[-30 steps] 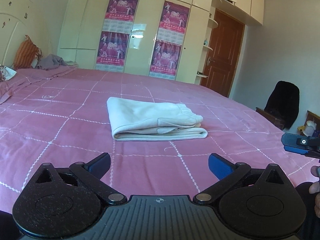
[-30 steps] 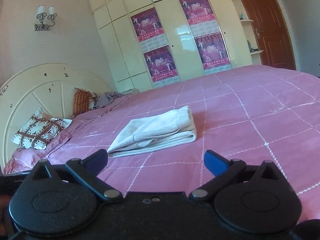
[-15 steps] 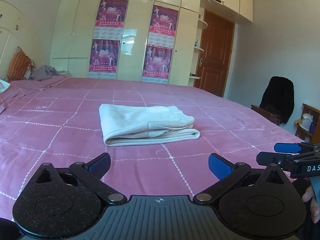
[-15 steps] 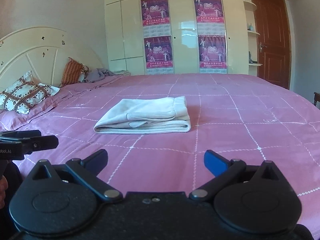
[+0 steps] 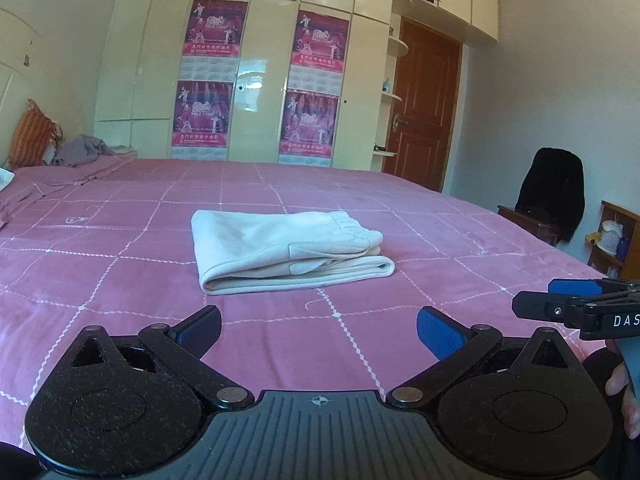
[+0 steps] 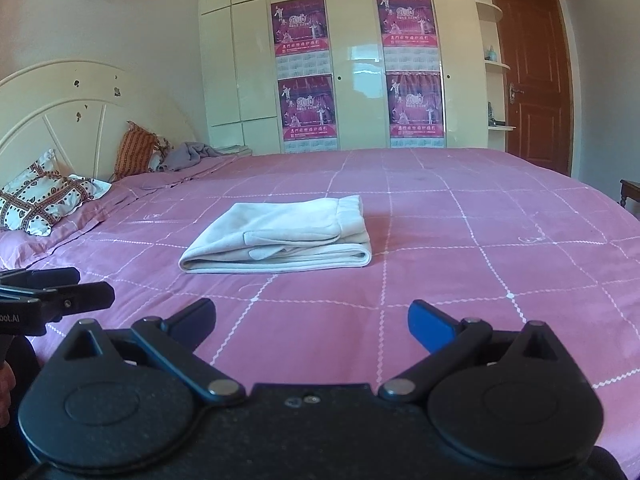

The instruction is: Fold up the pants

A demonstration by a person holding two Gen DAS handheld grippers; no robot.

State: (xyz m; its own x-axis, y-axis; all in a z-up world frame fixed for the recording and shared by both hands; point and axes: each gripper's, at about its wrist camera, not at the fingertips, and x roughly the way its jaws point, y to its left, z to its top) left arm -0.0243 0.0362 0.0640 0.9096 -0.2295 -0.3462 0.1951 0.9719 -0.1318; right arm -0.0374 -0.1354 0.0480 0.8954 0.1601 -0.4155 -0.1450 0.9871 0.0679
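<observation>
Both tools are spread wide with nothing between the fingers. Left tool [image 5: 319, 326] hangs over the near part of the bed, blue pads well apart, gripping nothing and touching nothing. Same deal with the right tool [image 6: 310, 318]: fingers released, just pink cover under the gap. Each one also pokes into the other's camera at the edge of frame, and on the right edge of the left view you can see a bit of the person's hand [image 5: 622, 396] on the handle.

Cream-white fabric pants [image 5: 286, 250] are lying folded into a flat rectangular stack around the middle of the bed, well ahead of both tools and apart from them. Elastic waistband end sits on the top layer toward the right, the rounded fold edge faces the cameras, and the layers line up pretty neatly.

Underneath is the pink bedspread with a white grid pattern [image 6: 480, 240], mostly smooth. Further back on the left: a patterned white and brown pillow [image 6: 44, 196], an orange striped cushion [image 6: 136, 154], and a crumpled greyish-purple cloth [image 6: 192, 154] near the cream curved headboard [image 6: 80, 116]. Behind the bed there's a cream wardrobe wall with magenta posters [image 6: 306, 68], a brown wooden door [image 5: 424, 108] to the right, and a chair with a black garment draped over it [image 5: 554, 190] by the right wall.
</observation>
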